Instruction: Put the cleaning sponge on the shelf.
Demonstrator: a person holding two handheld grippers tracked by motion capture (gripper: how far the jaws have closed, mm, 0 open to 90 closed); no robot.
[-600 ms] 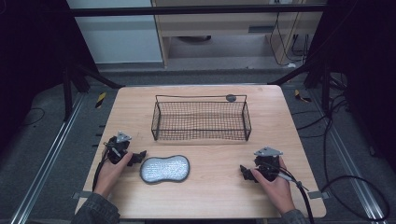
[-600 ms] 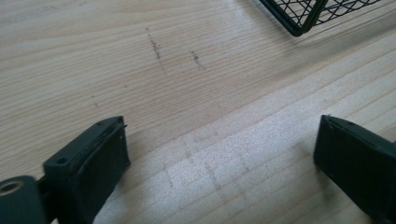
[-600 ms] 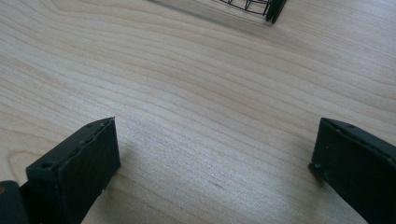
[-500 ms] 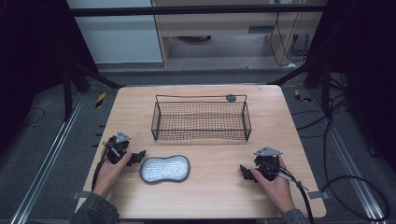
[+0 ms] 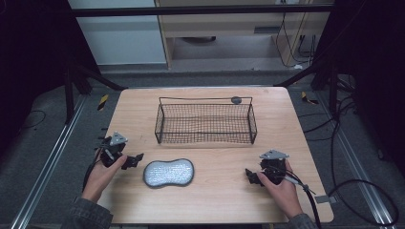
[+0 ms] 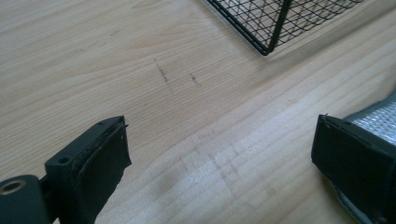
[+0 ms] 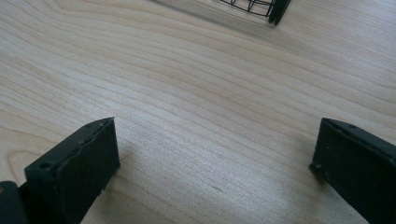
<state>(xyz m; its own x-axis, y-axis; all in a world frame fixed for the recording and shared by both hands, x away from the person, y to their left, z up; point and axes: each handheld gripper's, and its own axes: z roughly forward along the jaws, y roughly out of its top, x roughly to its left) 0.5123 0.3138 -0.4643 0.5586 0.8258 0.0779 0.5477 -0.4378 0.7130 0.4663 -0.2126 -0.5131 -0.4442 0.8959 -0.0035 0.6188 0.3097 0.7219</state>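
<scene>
A silver pad [image 5: 169, 172], peanut-shaped and finely textured, lies flat near the counter's [image 5: 286, 124] front edge, its long axis running left to right. A black wire basket [image 5: 205, 123], rectangular with mesh walls, stands behind it toward the far side, long axis also left to right. The counter is pale wood with visible grain and a few dark scuffs; a grey floor, cables and dark frame posts surround it. The left gripper [image 5: 135, 160], jaws spread, sits just beside the pad's left end, pointing at it. The right gripper [image 5: 250, 176], jaws spread, rests well to the pad's right, over bare wood.
</scene>
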